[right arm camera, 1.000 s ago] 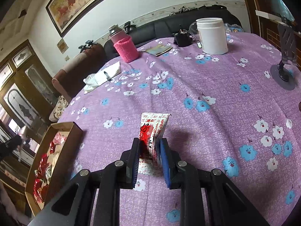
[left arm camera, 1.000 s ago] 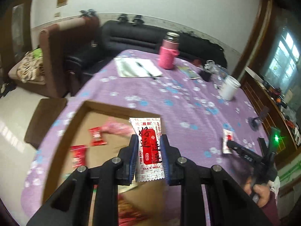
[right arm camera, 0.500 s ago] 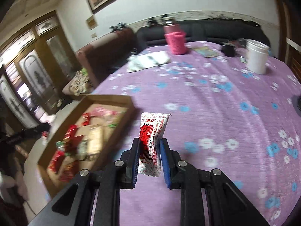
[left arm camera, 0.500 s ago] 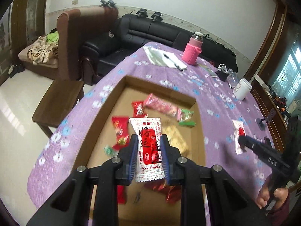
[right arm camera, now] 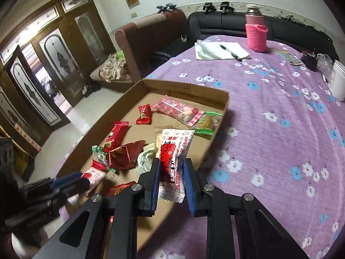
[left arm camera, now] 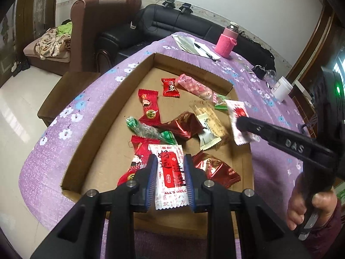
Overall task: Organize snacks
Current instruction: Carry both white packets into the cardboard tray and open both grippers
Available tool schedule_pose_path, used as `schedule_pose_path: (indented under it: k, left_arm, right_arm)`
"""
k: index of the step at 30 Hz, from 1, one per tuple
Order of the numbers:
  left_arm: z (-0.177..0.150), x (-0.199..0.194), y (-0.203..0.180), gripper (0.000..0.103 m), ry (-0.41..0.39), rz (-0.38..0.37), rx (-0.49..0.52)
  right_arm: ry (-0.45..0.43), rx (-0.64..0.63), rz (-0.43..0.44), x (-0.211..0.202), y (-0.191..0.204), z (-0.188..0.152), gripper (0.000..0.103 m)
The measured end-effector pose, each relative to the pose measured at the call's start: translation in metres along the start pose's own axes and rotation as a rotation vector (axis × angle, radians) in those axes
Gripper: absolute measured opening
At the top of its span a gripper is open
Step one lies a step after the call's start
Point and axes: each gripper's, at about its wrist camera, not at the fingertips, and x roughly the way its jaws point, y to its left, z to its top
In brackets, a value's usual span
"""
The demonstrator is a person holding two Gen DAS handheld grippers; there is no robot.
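Observation:
A shallow cardboard box [left arm camera: 101, 129] [right arm camera: 194, 90] lies on the purple table and holds several wrapped snacks. My left gripper [left arm camera: 170, 168] is shut on a white and red snack packet [left arm camera: 171, 172] above the box's near end. My right gripper [right arm camera: 172, 168] is shut on a matching white and red packet [right arm camera: 175, 149] above the box's right side. In the left wrist view the right gripper [left arm camera: 243, 123] and its packet [left arm camera: 238, 113] hang over the box's right wall. In the right wrist view the left gripper [right arm camera: 86, 180] shows at lower left with its packet.
A pink flask [left arm camera: 227, 43] [right arm camera: 256, 34], papers with a pen [right arm camera: 222, 50], a white jar [left arm camera: 281, 88] and small dark items stand on the far part of the flowered tablecloth [right arm camera: 280, 129]. A brown armchair [left arm camera: 97, 21] and black sofa stand beyond the table edge.
Both grippers have moved with their packets from over the table to over the box, lower and closer to the snacks in it. The right one came in from the right.

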Motion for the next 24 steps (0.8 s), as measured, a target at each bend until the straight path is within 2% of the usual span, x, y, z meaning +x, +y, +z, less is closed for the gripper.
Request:
schedule_pose_path:
  k: [5,8,17,23,24]
  left_arm:
    - [-0.001,0.002,0.001,0.026,-0.005,-0.003,-0.007]
    - [-0.002,0.002,0.002,0.031,-0.009,-0.006,-0.011]
    - [0.0,-0.007,0.0,0.034,-0.04,0.004,-0.003]
    - [0.002,-0.025,-0.005,0.047,-0.102,0.06,0.02]
    - [0.002,-0.029,-0.006,0.053,-0.115,0.073,0.025]
  right_arm:
    - [0.024,-0.005,-0.025,0.019,0.003,0.01,0.024]
    - [0.033,0.004,-0.027,0.027,0.002,0.015,0.024]
    - [0.032,0.005,-0.012,0.033,0.006,0.027,0.024]
    - [0.054,-0.002,-0.001,0.043,0.011,0.029,0.024]
    - [0.057,-0.004,0.0,0.044,0.012,0.029,0.024]
